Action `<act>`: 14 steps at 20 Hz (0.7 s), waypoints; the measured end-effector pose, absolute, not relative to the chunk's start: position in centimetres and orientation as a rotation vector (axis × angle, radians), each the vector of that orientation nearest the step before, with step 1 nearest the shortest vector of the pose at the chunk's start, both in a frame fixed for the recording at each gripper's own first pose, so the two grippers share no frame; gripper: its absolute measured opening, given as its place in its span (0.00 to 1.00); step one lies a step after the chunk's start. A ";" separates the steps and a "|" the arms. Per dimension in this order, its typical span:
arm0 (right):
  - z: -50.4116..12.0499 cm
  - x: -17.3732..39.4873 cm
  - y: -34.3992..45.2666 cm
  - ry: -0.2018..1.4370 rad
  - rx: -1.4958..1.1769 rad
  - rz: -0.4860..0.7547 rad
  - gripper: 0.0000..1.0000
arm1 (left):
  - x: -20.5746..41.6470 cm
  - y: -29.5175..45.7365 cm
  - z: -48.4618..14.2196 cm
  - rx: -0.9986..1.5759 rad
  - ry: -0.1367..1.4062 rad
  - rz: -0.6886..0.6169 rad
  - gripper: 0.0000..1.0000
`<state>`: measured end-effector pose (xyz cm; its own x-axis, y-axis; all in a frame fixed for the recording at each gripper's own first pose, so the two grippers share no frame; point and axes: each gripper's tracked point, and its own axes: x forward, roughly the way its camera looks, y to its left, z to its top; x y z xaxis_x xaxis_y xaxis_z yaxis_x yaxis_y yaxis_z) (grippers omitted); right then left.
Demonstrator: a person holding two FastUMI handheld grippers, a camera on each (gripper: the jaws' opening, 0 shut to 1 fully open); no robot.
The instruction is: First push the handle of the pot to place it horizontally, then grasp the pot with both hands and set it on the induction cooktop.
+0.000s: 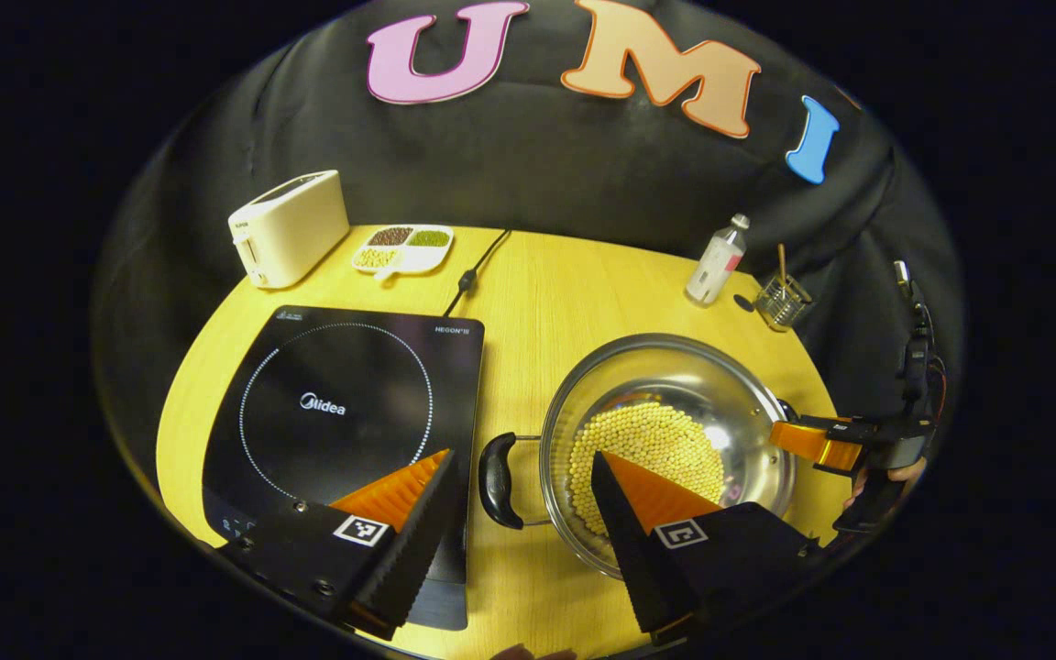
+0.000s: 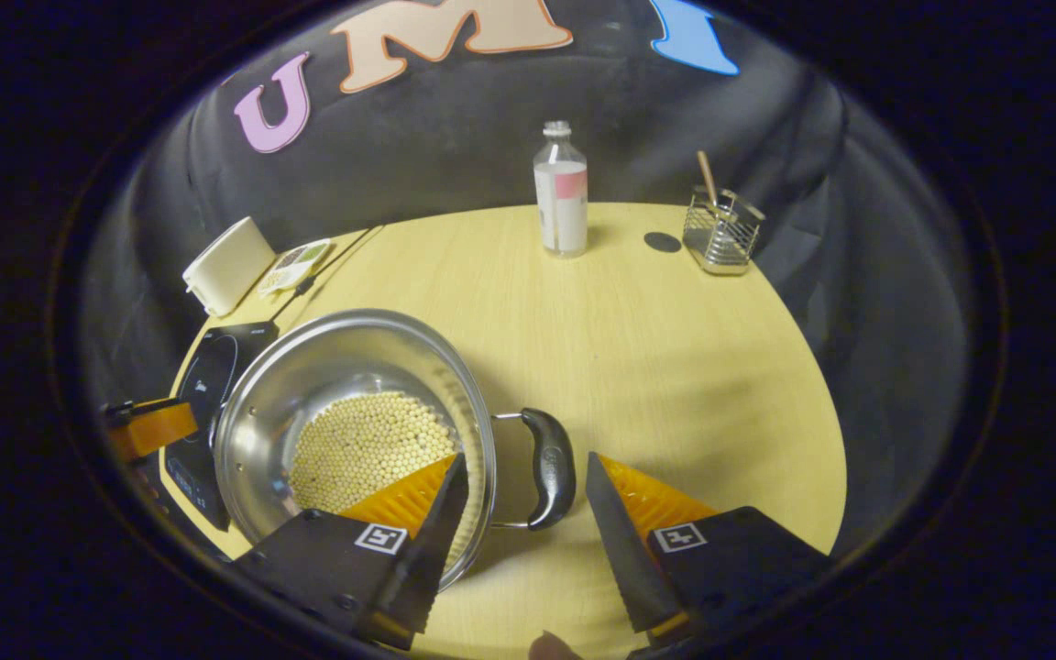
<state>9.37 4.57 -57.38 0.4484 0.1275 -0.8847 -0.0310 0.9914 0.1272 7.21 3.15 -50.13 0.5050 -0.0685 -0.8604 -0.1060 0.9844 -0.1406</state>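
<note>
So the pot (image 1: pixel 665 440) sits on the yellow wood-grain table (image 1: pixel 565 293), just to the right of the induction cooktop (image 1: pixel 345 422) in the left gripper view, not on it. It's a round, shiny stainless steel pot with a polished inner wall, and the bottom is covered with small pale yellow beads or beans (image 1: pixel 647 454). It has two loop handles on wire brackets with dark, glossy, curved grips. In the left gripper view, the left handle (image 1: pixel 498 479) points toward the cooktop, and the handle line runs roughly left to right across the table. In the right gripper view, the pot's right handle (image 2: pixel 546 467) sticks out toward the bare side of the table.

The left gripper (image 1: pixel 523 518) has its jaws spread wide, with that left handle lying between the fingers and nothing pinched. The right gripper (image 2: pixel 523 522) is also wide open, straddling the right handle and touching nothing as far as I can tell.

The cooktop is a flat, black, glassy slab with a dotted ring. At the back are a cream toaster (image 1: pixel 290 227), a white divided dish of grains (image 1: pixel 404 247), a clear plastic bottle (image 2: pixel 560 191) and a wire holder (image 2: pixel 722 234).
</note>
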 end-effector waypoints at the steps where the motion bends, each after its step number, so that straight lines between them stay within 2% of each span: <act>1: -57.9 9.4 4.4 1.114 0.099 0.097 0.80 | 7.4 3.2 -51.1 -0.186 1.060 0.027 0.90; 4: -58.6 9.6 4.1 1.131 0.109 0.093 0.80 | 7.3 3.1 -52.6 -0.222 1.099 0.044 0.90; 7: -59.0 9.4 4.1 1.148 0.125 0.102 0.86 | 6.7 2.3 -54.0 -0.250 1.147 0.040 0.90; 9: -59.3 9.4 4.3 1.157 0.145 0.108 0.86 | 6.8 2.1 -54.6 -0.244 1.158 0.047 0.88; 11: -59.5 9.5 4.1 1.159 0.144 0.101 0.82 | 7.2 1.7 -55.0 -0.224 1.156 0.039 0.89; 12: -59.4 9.4 4.2 1.163 0.143 0.104 0.83 | 7.4 1.5 -55.2 -0.222 1.158 0.028 0.94; 14: -59.7 9.4 4.0 1.164 0.123 0.094 0.72 | 7.5 1.1 -56.0 -0.213 1.176 0.010 0.86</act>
<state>9.41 4.04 -59.73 0.3930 0.1380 -0.9091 -0.0102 0.9893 0.1458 7.50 1.09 -55.99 0.3869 -0.1028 -0.9164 -0.1189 0.9799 -0.1601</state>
